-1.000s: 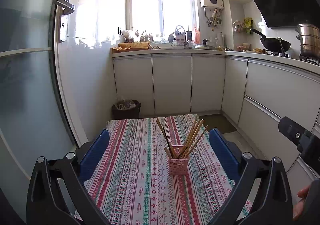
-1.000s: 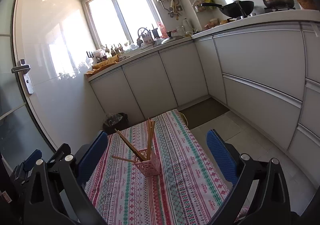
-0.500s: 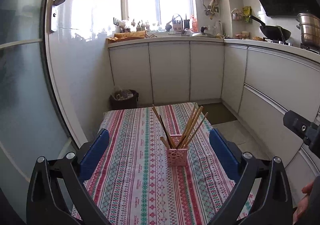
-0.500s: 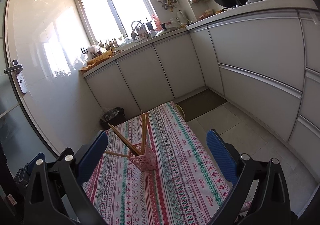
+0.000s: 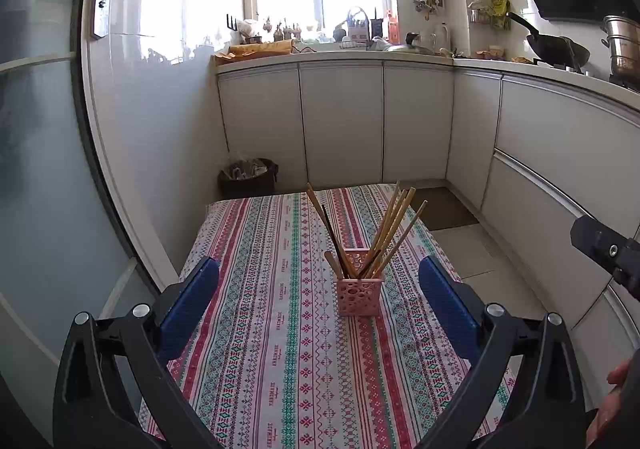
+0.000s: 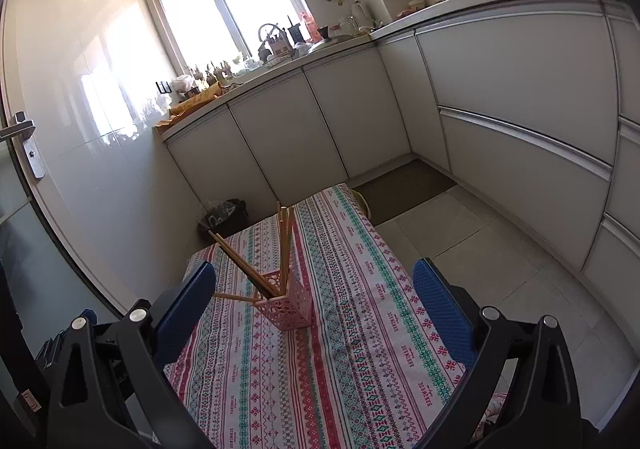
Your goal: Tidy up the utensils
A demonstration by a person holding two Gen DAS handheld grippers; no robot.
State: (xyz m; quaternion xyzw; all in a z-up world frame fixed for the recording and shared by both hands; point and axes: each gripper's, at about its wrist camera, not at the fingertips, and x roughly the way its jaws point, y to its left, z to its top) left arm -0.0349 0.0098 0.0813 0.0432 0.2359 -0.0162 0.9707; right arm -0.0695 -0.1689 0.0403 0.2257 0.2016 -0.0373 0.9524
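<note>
a small pink perforated plastic holder [image 5: 359,297] stands upright near the middle of a table covered with a red, green and white striped patterned cloth [image 5: 256,349], and a bundle of long wooden chopsticks [image 5: 394,227] already sits in it, fanned out to both sides. one dark stick [image 5: 334,239] leans among them. no loose utensils show on the cloth in either view.

the left gripper [image 5: 320,303] hovers short of the holder with its blue-padded fingers [image 5: 188,303] spread wide and nothing between them. the right gripper [image 6: 312,309] is likewise wide apart and empty, with the holder ahead and slightly to its left.

the main risk is the holder itself: it looks light and top-heavy, with the sticks leaning far past its rim. a brush from either pad against a splayed stick could probably lever it over and scatter the lot. one stick in the right wrist view [image 6: 236,296] lies almost level, jutting toward the left pad, and seems the likeliest to catch. the cloth could also slide if dragged. the two grippers sit near each other, so a crossing reach might collide.
</note>
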